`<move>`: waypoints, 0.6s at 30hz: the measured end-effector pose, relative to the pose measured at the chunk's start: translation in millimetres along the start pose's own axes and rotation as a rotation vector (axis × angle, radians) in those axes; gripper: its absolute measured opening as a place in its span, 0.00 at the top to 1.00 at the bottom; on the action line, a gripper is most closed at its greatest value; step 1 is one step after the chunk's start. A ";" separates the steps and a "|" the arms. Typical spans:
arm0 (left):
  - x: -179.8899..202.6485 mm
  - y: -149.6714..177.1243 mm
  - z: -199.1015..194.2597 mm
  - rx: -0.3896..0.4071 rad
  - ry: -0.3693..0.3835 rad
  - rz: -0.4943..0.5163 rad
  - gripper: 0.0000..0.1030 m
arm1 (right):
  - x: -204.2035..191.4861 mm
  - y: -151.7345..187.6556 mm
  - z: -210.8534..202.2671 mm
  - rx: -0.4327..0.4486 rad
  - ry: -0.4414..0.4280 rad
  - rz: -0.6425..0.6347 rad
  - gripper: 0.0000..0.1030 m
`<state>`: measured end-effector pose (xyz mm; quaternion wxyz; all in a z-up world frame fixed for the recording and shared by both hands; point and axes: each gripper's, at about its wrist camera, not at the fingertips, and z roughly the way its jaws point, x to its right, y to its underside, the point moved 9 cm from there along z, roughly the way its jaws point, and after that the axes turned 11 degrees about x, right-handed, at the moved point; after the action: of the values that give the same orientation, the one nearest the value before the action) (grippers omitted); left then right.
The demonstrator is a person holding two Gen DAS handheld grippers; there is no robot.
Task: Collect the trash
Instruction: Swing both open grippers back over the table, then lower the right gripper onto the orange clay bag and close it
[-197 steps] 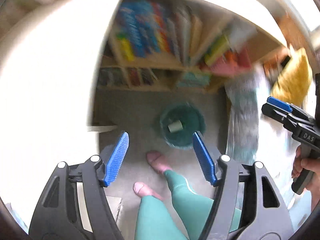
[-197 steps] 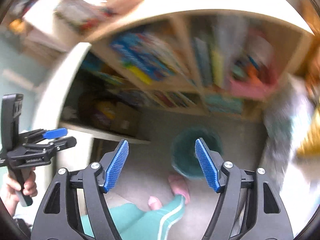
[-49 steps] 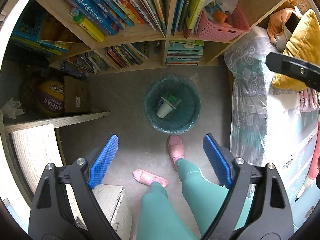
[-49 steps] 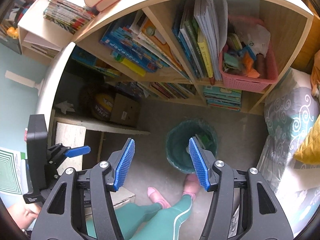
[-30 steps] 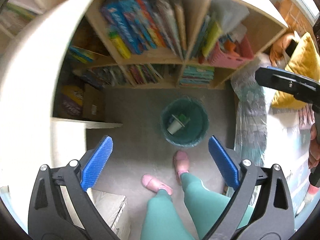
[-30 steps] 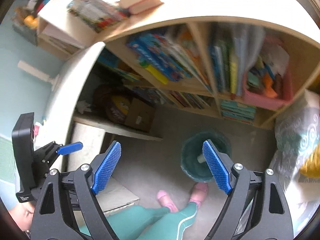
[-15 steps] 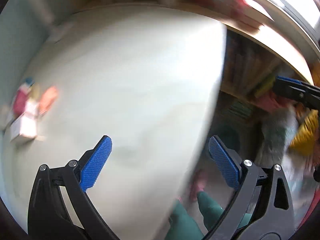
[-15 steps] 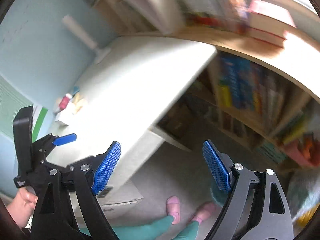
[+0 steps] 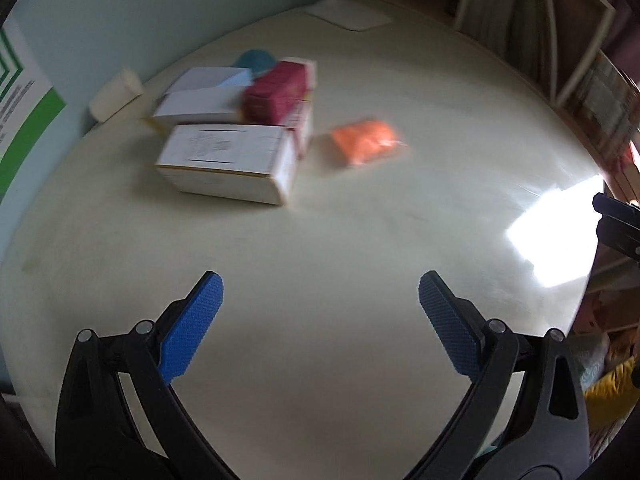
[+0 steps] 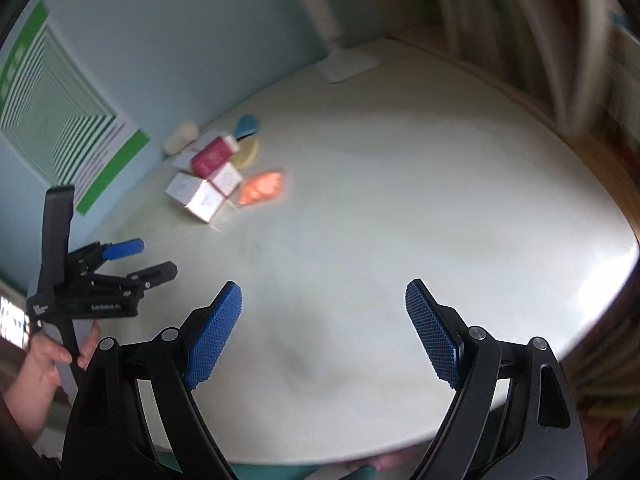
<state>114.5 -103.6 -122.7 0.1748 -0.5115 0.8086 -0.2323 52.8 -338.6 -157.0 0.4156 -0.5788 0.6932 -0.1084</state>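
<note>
An orange crumpled wrapper [image 9: 366,141] lies on the pale round table [image 9: 320,248], right of a cluster of boxes; it also shows in the right wrist view [image 10: 262,187]. My left gripper [image 9: 318,312] is open and empty, above the table's near part. My right gripper [image 10: 322,318] is open and empty, over the near table edge. The left gripper also shows at the left of the right wrist view [image 10: 132,260]. No trash bin is in view.
A white box [image 9: 228,162], a dark red box [image 9: 276,92], more white boxes and a blue round thing [image 9: 256,60] sit together near the blue wall. A white pad [image 9: 348,18] lies at the far edge. Bookshelves [image 9: 560,52] stand at the right.
Both grippers have swung up from the floor bin and bookshelf to face the tabletop. The boxes and orange wrapper have come into view. Both grippers stay open.
</note>
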 end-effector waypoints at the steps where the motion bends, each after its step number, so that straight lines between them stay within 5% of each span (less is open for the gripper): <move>1: -5.3 -1.6 2.5 0.001 -0.006 -0.008 0.07 | -6.9 -3.6 7.7 -0.008 -0.007 -0.015 0.19; 8: -55.5 -13.0 27.1 0.007 -0.035 -0.033 0.07 | -40.7 -26.7 63.1 -0.057 -0.042 -0.066 0.19; 13: -64.7 -17.1 45.1 0.001 -0.043 0.005 0.07 | -50.1 -33.1 97.0 -0.118 -0.052 -0.081 0.19; 18: -69.1 -17.5 55.7 -0.014 -0.001 -0.070 0.07 | -56.7 -38.8 128.6 -0.161 -0.045 -0.114 0.19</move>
<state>185.3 -58.2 -156.2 0.1633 -0.5409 0.7916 -0.2326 169.7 -257.4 -188.1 0.3763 -0.6511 0.6562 -0.0627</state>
